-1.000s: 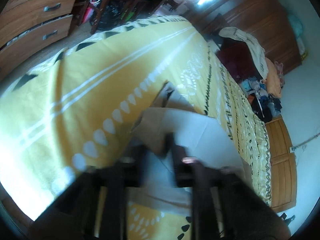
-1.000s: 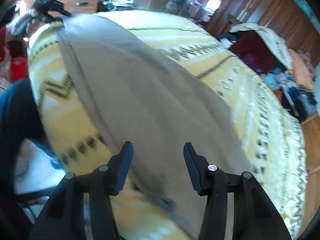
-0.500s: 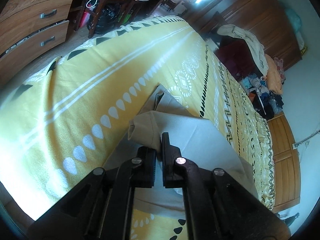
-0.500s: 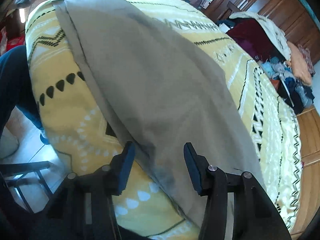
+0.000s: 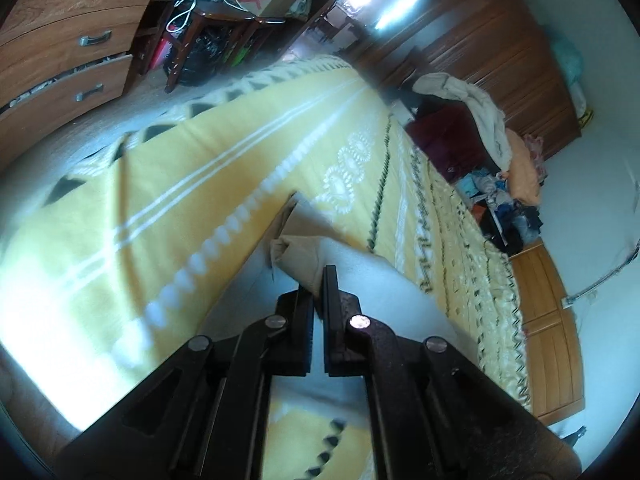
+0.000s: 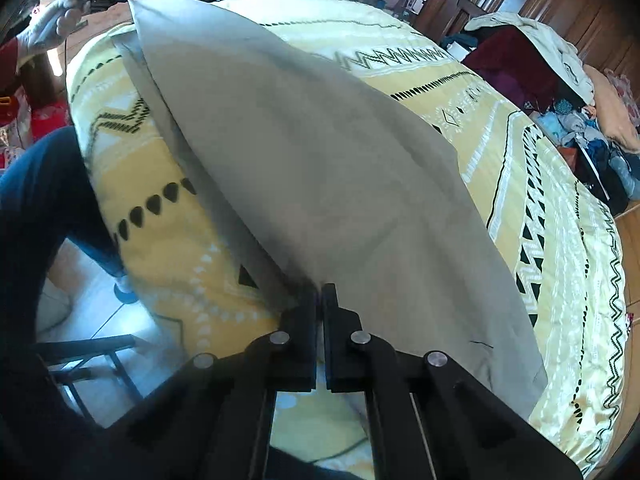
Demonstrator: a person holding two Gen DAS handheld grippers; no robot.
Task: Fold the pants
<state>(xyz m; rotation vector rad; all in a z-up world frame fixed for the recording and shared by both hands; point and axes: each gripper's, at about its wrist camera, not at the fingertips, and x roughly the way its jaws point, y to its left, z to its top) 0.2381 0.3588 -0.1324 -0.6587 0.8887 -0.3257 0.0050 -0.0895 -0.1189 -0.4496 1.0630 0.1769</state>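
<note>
Yellow patterned bedspread [image 6: 540,184] served as folding surface, filling both views. Grey pants [image 6: 320,168] lay spread across it in right wrist view, running from 11 o'clock down to 5 o'clock, near edge lifted off cover, likely so the length could be carried over in one fold. Left gripper [image 5: 319,280] was clamped on bunched end of pants at centre of its view, raised clear of bedspread. Right gripper [image 6: 320,294] had just been closing; jaws were pinched on pants' edge at 6 o'clock.
</note>
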